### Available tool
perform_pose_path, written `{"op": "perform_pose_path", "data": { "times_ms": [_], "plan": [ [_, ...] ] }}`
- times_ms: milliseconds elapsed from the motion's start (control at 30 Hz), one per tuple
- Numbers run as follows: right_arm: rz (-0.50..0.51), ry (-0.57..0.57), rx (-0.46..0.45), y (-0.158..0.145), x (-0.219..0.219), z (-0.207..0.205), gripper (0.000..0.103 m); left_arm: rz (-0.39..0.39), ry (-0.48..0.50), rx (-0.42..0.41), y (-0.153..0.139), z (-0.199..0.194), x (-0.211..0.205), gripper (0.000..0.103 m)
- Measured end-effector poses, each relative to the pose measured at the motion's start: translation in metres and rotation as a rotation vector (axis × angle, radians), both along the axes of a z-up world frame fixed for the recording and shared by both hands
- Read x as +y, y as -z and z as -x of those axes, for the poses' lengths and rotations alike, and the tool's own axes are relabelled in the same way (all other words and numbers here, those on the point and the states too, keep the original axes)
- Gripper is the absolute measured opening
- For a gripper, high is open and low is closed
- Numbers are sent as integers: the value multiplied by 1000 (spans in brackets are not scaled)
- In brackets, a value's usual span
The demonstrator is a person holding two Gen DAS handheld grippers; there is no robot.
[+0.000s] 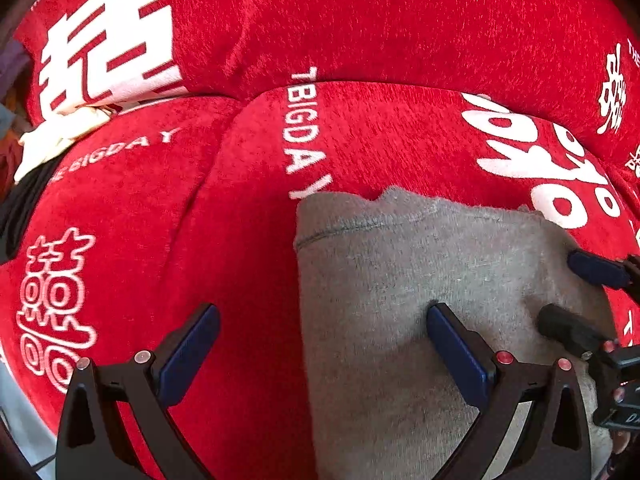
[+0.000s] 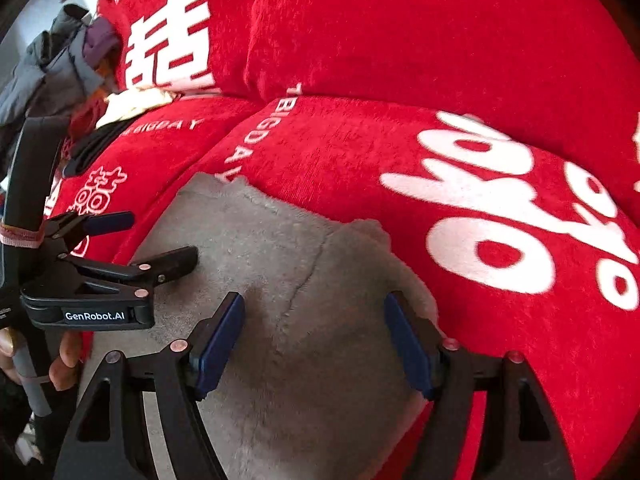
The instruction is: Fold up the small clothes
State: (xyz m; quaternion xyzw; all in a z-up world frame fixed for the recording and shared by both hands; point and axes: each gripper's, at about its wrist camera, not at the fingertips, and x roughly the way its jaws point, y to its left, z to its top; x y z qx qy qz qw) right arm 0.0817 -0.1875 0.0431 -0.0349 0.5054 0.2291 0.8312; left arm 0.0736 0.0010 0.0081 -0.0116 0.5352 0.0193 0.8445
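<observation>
A small grey garment (image 1: 400, 280) lies flat on a red sofa seat; it also shows in the right wrist view (image 2: 288, 280). My left gripper (image 1: 322, 316) is open, its right finger resting on the garment's left part and its left finger over the red cover. My right gripper (image 2: 314, 308) is open over the garment's right part, with a seam running between its fingers. The right gripper's fingertips (image 1: 592, 272) show at the right edge of the left wrist view. The left gripper (image 2: 156, 240) shows at the left of the right wrist view.
The red sofa cover (image 1: 380, 20) with white lettering fills both views, backrest behind. A cream cloth (image 2: 136, 104) and dark clothes (image 2: 52, 68) lie at the sofa's far left end.
</observation>
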Motion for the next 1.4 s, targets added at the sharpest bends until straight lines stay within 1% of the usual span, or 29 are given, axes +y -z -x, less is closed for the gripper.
{"op": "perform_pose_path", "data": {
  "times_ms": [67,100,167,233,333,400,500,533,600,633,700,733,833,900,967,1033,1133,1200,1233,1300,1333,1400],
  "plan": [
    [-16,-28,-47,-15,3,16,76,-1,-7,-44,-11,11,2,103],
    [-15,-50,-64,-19,6,23,76,-1,1,-51,-14,15,2,103],
    [21,-97,-94,-24,17,36,76,-27,9,-51,-15,21,-2,103],
    [67,-148,-103,-19,28,46,76,-36,14,-48,-14,27,-3,103],
    [140,-193,-73,0,35,55,76,-15,3,-41,-10,37,1,103],
    [129,-197,-109,3,27,64,77,-13,3,-42,-8,42,4,103],
    [100,-193,-114,1,9,76,77,3,-3,-38,-9,49,14,103],
    [112,-203,-131,0,5,83,77,9,-4,-35,-11,51,18,103],
    [170,-210,-161,-3,-2,96,78,11,-7,-41,-18,61,22,103],
    [203,-196,-169,-6,-6,102,78,7,-8,-54,-24,70,23,103],
    [237,-172,-185,-17,-13,117,78,27,18,-84,-34,90,21,103],
    [242,-176,-215,-24,-13,128,78,35,39,-87,-37,101,16,103],
    [215,-216,-269,-37,-5,161,78,23,105,-83,-32,132,-3,103],
    [216,-245,-293,-36,4,179,78,-7,131,-81,-24,145,-14,103],
    [232,-268,-319,-29,14,194,78,-34,130,-75,-18,149,-19,103],
    [227,-275,-322,-22,18,202,78,-27,112,-67,-13,150,-17,103],
    [177,-259,-325,-21,16,209,78,-1,98,-58,-11,150,-12,103],
    [123,-262,-323,-25,14,213,78,-11,102,-61,-10,151,-12,103],
    [118,-273,-322,-25,15,214,78,-17,104,-64,-10,151,-13,103],
    [158,-286,-311,-16,18,213,78,-24,101,-66,-9,151,-14,103],
    [197,-274,-292,-6,16,208,78,-23,100,-66,-9,151,-15,103],
    [216,-261,-255,6,9,203,77,-13,99,-63,-8,152,-14,103]
  ]
}}
